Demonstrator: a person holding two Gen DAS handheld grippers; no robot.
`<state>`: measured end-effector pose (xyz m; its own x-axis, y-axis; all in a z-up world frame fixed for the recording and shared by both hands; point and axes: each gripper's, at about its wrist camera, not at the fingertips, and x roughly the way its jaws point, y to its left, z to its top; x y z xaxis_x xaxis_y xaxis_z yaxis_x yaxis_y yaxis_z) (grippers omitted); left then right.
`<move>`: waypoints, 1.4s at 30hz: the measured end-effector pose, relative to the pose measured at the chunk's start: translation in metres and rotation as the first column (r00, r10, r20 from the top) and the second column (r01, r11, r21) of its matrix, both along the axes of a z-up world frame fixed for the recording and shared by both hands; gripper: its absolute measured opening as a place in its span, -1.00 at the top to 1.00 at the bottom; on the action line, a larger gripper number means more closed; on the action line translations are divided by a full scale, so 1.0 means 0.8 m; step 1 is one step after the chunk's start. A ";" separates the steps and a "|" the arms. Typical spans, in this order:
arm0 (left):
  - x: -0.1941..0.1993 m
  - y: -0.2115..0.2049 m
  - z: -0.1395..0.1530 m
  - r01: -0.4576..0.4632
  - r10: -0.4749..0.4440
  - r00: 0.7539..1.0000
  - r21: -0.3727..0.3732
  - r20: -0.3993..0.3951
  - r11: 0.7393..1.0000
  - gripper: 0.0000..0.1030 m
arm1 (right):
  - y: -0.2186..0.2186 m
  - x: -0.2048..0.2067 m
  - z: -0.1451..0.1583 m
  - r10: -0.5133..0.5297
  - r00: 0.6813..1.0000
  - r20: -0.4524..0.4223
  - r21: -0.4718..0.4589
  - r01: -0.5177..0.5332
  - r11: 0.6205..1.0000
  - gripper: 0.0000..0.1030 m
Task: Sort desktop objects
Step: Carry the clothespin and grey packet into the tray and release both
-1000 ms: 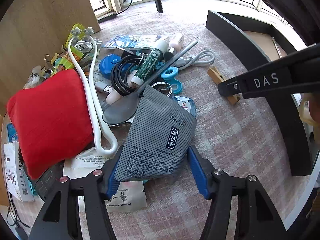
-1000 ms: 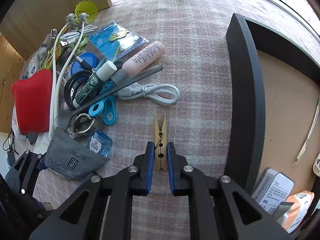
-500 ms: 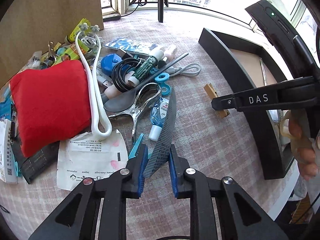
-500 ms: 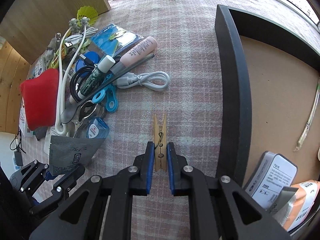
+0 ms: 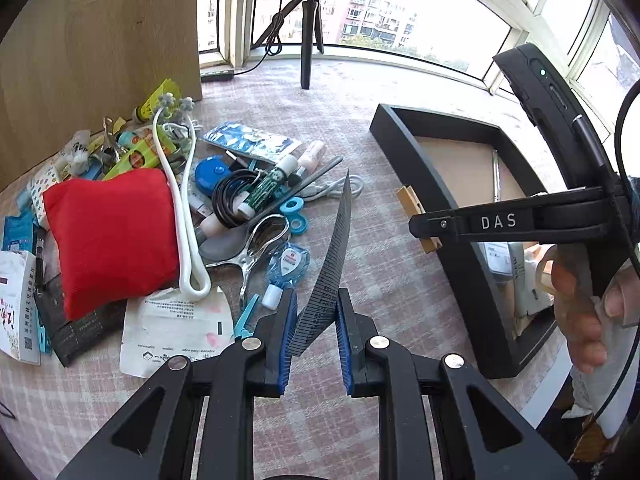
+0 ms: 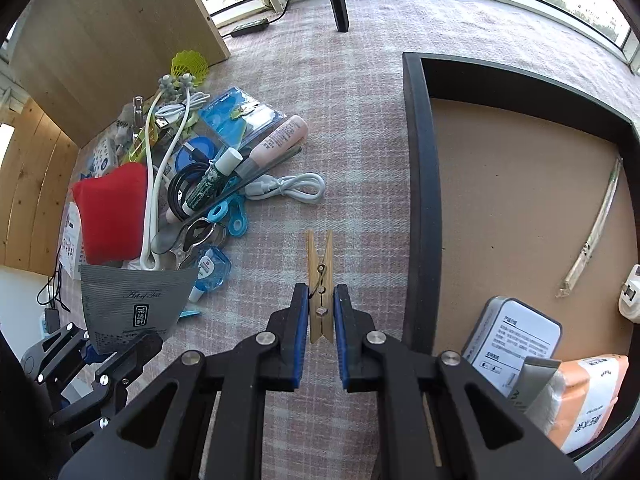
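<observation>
My left gripper (image 5: 316,308) is shut on a grey striped tea packet (image 5: 330,276) and holds it edge-on above the checked tablecloth; the packet shows flat in the right wrist view (image 6: 134,304). My right gripper (image 6: 321,308) is shut on a wooden clothespin (image 6: 320,280), held just left of the black tray's wall (image 6: 418,200). The clothespin also shows in the left wrist view (image 5: 410,200). The clutter pile lies to the left.
The pile holds a red pouch (image 5: 108,236), a white cable (image 6: 292,188), a pink tube (image 6: 276,140), metal tongs (image 5: 256,252) and blue clips (image 6: 232,216). The tray holds a white tin (image 6: 516,336) and an orange packet (image 6: 584,396). A wooden board (image 5: 100,52) stands behind.
My left gripper closed on the tea packet and lifted it off the pile, uncovering the tongs and a blue item. My right gripper carried the clothespin up and toward the tray.
</observation>
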<state>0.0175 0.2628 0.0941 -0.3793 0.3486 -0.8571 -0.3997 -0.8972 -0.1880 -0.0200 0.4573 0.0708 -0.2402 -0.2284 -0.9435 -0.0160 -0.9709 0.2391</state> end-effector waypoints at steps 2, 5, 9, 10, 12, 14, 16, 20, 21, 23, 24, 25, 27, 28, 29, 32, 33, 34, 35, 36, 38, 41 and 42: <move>-0.001 0.009 0.006 0.004 -0.003 1.000 0.009 -0.007 1.000 0.65 | 0.002 -0.001 0.003 -0.003 1.000 -0.011 0.003 0.003 1.000 0.75; -0.004 0.025 0.012 0.017 -0.017 1.000 0.013 -0.015 1.000 0.65 | 0.010 -0.004 0.009 -0.012 0.999 -0.030 0.012 0.012 1.000 0.75; -0.008 0.050 0.020 0.036 -0.036 0.999 0.018 -0.023 0.999 0.65 | 0.027 -0.008 0.009 -0.044 0.998 -0.047 0.020 0.045 0.999 0.75; -0.010 0.057 0.021 0.040 -0.040 0.999 0.020 -0.025 0.999 0.65 | 0.036 -0.006 0.010 -0.054 0.997 -0.050 0.024 0.055 0.998 0.75; -0.013 0.075 0.024 0.054 -0.053 0.998 0.027 -0.025 0.998 0.65 | 0.057 -0.002 0.013 -0.077 0.995 -0.057 0.035 0.079 0.996 0.75; -0.017 0.096 0.027 0.069 -0.069 0.997 0.032 -0.024 0.997 0.65 | 0.083 0.006 0.019 -0.110 0.992 -0.065 0.046 0.113 0.993 0.75; -0.020 0.118 0.029 0.088 -0.087 0.996 0.035 -0.026 0.995 0.65 | 0.109 0.011 0.022 -0.143 0.987 -0.072 0.055 0.147 0.988 0.75; -0.020 0.164 0.036 0.140 -0.138 0.990 0.039 -0.036 0.989 0.65 | 0.159 0.023 0.027 -0.199 0.977 -0.083 0.085 0.206 0.975 0.75; -0.019 0.174 0.038 0.152 -0.151 0.988 0.039 -0.039 0.988 0.65 | 0.170 0.026 0.028 -0.210 0.974 -0.086 0.095 0.218 0.971 0.75; -0.017 0.195 0.041 0.177 -0.175 0.984 0.039 -0.042 0.984 0.65 | 0.190 0.032 0.029 -0.230 0.969 -0.088 0.111 0.239 0.964 0.75; -0.015 0.205 0.042 0.189 -0.187 0.981 0.038 -0.043 0.981 0.65 | 0.198 0.034 0.029 -0.239 0.967 -0.089 0.116 0.249 0.962 0.75; -0.013 0.214 0.043 0.201 -0.199 0.979 0.037 -0.045 0.979 0.65 | 0.206 0.037 0.030 -0.248 0.965 -0.090 0.120 0.257 0.959 0.75; -0.011 0.230 0.044 0.221 -0.219 0.974 0.031 -0.048 0.975 0.65 | 0.219 0.040 0.032 -0.260 0.961 -0.094 0.127 0.271 0.954 0.75; -0.009 0.237 0.045 0.230 -0.228 0.972 0.028 -0.049 0.973 0.65 | 0.225 0.042 0.033 -0.267 0.959 -0.097 0.128 0.278 0.952 0.75; -0.008 0.244 0.046 0.238 -0.236 0.970 0.025 -0.051 0.971 0.65 | 0.229 0.044 0.034 -0.272 0.957 -0.100 0.127 0.284 0.950 0.75; -0.005 0.261 0.048 0.255 -0.254 0.966 0.014 -0.057 0.967 0.65 | 0.238 0.049 0.037 -0.282 0.953 -0.109 0.128 0.295 0.947 0.75; -0.004 0.265 0.049 0.260 -0.259 0.964 0.009 -0.060 0.966 0.65 | 0.240 0.050 0.038 -0.284 0.952 -0.111 0.129 0.297 0.946 0.75; -0.003 0.269 0.050 0.264 -0.263 0.963 0.006 -0.063 0.965 0.65 | 0.241 0.051 0.039 -0.285 0.952 -0.112 0.129 0.299 0.946 0.75; -0.002 0.272 0.051 0.268 -0.267 0.962 0.004 -0.065 0.963 0.65 | 0.243 0.051 0.039 -0.286 0.952 -0.113 0.128 0.299 0.946 0.75; -0.001 0.275 0.051 0.270 -0.269 0.961 0.004 -0.065 0.963 0.65 | 0.243 0.051 0.039 -0.286 0.952 -0.113 0.128 0.299 0.945 0.75; -0.001 0.280 0.053 0.274 -0.273 0.960 0.002 -0.065 0.962 0.65 | 0.243 0.051 0.041 -0.283 0.952 -0.119 0.127 0.297 0.946 0.75; 0.000 0.283 0.055 0.259 -0.261 0.962 -0.029 -0.077 0.965 -0.29 | 0.241 0.050 0.046 -0.279 0.950 -0.139 0.127 0.296 0.947 0.42; 0.000 0.280 0.057 0.246 -0.248 0.964 -0.026 -0.094 0.969 -0.74 | 0.242 0.051 0.048 -0.288 0.945 -0.152 0.122 0.307 0.944 0.11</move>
